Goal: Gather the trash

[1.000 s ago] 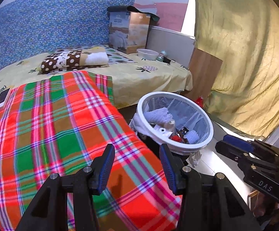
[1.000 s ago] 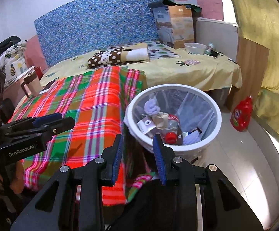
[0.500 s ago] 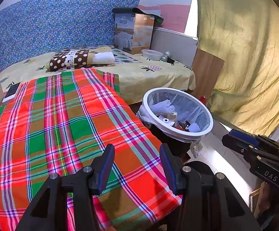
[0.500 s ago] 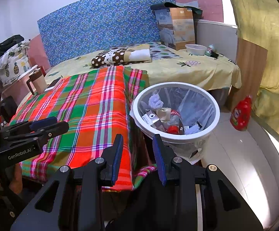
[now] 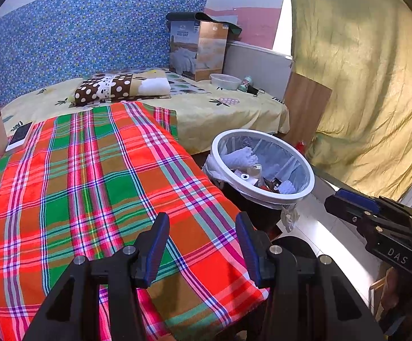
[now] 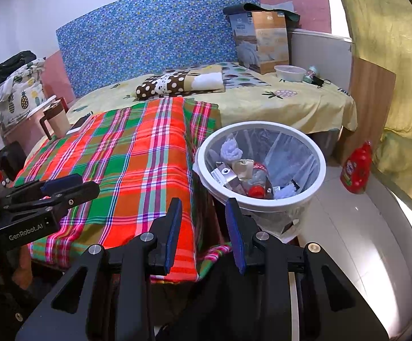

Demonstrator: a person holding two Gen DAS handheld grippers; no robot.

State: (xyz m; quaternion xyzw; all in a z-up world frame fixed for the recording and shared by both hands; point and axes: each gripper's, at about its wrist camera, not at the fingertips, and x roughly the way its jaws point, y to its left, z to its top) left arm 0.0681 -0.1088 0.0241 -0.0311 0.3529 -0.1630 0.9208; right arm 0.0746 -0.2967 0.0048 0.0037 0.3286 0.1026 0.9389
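black gripper frames, silver screws, blue-padded fingers (image 5: 154, 244); white lettering reads genrobot.ai and das.

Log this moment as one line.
left gripper: open, empty | right gripper: open, empty | trash bin: lined, holds trash, beside plaid cloth

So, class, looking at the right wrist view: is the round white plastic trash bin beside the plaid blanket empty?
No: the round white plastic trash bin holds crumpled tissue, a small carton and a red-capped bottle.
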